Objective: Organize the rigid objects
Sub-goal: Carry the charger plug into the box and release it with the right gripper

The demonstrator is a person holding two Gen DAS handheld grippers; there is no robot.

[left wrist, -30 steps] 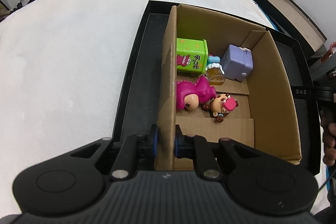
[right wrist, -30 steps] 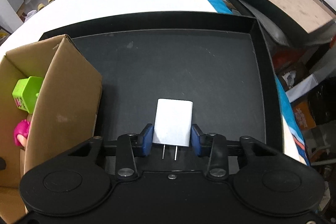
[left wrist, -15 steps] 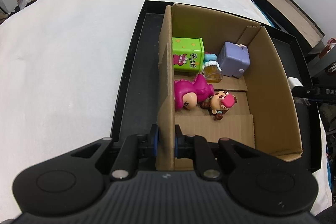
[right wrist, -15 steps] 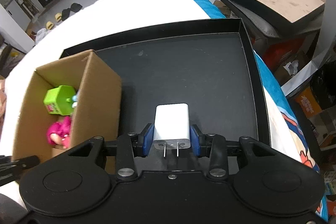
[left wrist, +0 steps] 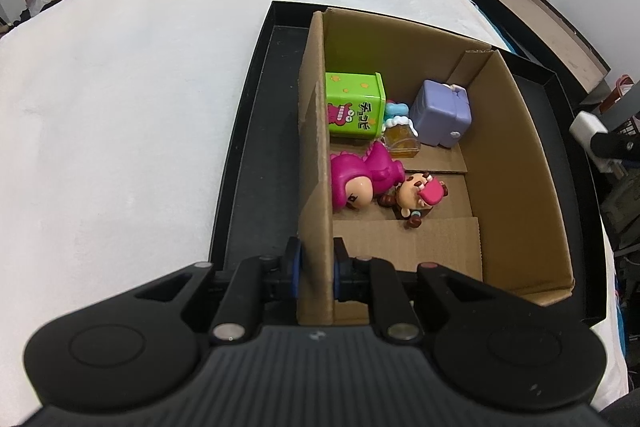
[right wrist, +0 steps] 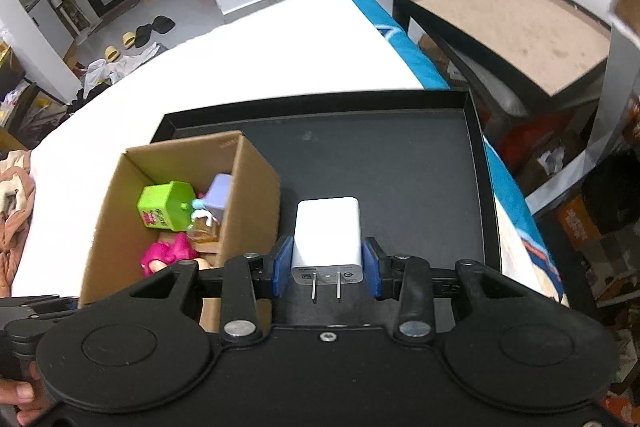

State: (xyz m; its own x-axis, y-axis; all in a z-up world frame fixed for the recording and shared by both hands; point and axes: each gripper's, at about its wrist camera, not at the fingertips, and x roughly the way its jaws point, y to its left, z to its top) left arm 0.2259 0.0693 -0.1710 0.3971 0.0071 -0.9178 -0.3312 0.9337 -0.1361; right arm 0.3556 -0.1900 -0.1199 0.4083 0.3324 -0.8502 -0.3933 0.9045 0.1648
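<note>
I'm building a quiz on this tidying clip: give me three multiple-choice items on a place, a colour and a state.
1. Where does the cardboard box stand?
A. in the black tray
B. on the floor
C. on a chair

2. What colour is the cube-shaped toy near the box's far corner?
A. red
B. lilac
C. black

3. What do the right tongs hold?
A. nothing
B. a pink doll
C. a white plug charger

Key: 1 A, the tray's black rim and floor surround the box in both views. 2 B, it shows pale purple beside the green tin. 3 C, the blue pads press both sides of the charger, its two prongs toward the camera; the left tongs pinch the box's near wall.
</note>
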